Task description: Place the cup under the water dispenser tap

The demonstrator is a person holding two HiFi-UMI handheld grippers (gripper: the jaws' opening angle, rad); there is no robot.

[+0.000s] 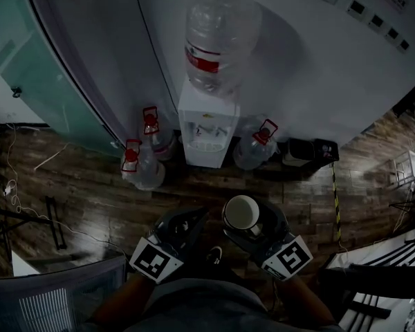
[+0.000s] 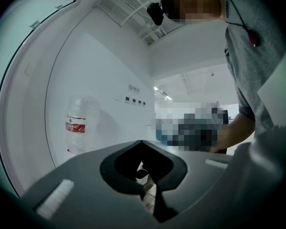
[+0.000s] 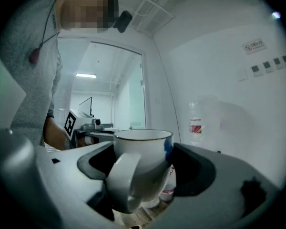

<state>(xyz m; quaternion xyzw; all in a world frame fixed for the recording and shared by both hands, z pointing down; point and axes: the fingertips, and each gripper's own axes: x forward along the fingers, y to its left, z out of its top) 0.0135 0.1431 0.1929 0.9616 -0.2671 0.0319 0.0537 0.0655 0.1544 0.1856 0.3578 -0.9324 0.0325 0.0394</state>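
A: Holding the cup (image 1: 242, 213) in the air above the floor, the right gripper (image 3: 142, 168) is clamped on the cup's body just under the rim. One jaw sits on either side, and the handle is turned back toward that gripper's camera.

B: Left gripper (image 2: 142, 143)?

A: Jaws closed together, nothing between them. It hangs just beside the right one.

B: Cup against the water dispenser (image 1: 207, 133)?

A: Well apart. The dispenser stands on the floor at the wall, with the large bottle (image 1: 218, 40) on top. The tap is too small to make out.

B: Handling?

A: It looks like glazed ceramic, so probably stiff, fairly heavy for its size, slick-walled and liable to chip if knocked. It is upright and appears empty. The hold across the body seems sound. Gripping by the handle would likely let it swing.
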